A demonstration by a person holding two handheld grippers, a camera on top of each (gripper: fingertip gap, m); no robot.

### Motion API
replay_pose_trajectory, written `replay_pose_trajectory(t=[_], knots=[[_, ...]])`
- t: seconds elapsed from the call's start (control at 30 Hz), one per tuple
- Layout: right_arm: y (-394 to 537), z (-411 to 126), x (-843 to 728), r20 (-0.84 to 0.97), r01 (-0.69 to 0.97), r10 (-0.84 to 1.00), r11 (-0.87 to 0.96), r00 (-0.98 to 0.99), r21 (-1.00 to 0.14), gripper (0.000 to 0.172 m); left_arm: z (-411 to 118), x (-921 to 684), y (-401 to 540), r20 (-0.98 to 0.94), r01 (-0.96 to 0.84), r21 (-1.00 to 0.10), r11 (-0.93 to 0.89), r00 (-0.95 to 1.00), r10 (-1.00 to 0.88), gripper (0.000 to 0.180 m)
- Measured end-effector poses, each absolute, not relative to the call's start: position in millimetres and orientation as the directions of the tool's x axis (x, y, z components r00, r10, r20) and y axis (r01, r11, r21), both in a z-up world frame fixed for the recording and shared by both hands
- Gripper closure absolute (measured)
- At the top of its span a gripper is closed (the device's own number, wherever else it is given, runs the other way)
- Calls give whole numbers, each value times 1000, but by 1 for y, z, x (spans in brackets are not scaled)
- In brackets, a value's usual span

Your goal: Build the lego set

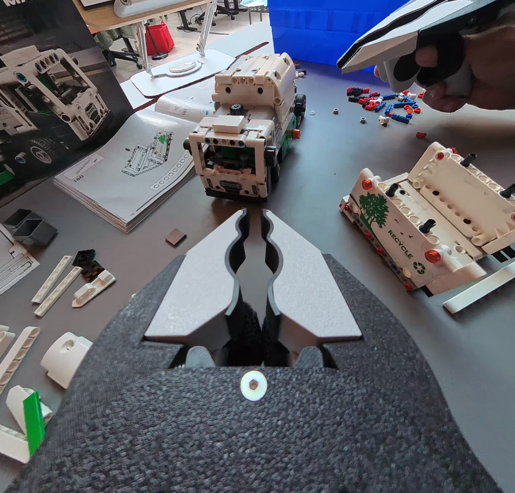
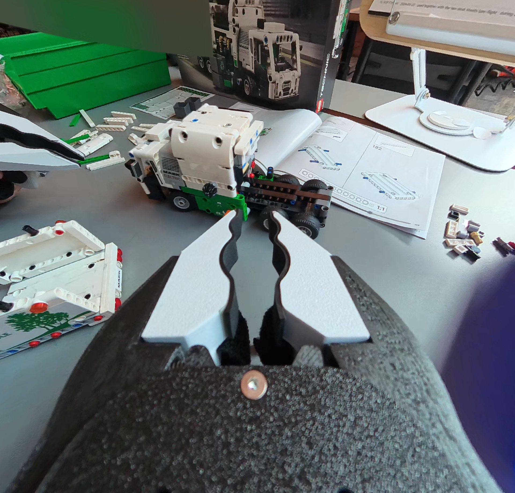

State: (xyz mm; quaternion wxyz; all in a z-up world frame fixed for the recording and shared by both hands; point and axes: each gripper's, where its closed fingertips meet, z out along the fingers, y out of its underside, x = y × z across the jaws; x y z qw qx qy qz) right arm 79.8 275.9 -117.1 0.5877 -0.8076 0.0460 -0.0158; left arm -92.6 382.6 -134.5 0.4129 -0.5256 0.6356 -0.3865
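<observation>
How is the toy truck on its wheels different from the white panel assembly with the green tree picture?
The toy truck stands upright on its wheels; the panel assembly lies flat on the table. The truck has a cab and a bare dark rear frame; the assembly is a wheelless white box part with orange studs. Both are white with green, built from bricks.

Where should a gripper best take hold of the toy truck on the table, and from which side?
Probably the bare dark frame behind the cab of the toy truck, from above, fingers across its width: it is narrow and straight-sided there, while the white cab looks too wide and bulky.
</observation>
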Motion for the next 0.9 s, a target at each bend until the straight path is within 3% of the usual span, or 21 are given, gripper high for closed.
replay_pose_trajectory(t=[0.33, 0.9], knots=[[273, -118, 64, 42, 16, -74, -314, 996, -949, 160, -132, -94, 375, -313, -312, -895, 320, -74, -947, 179], [276, -120, 36, 176, 154, -46, -311, 983, -938, 162, -133, -103, 371, -383, -313, -870, 380, -55, -922, 179]])
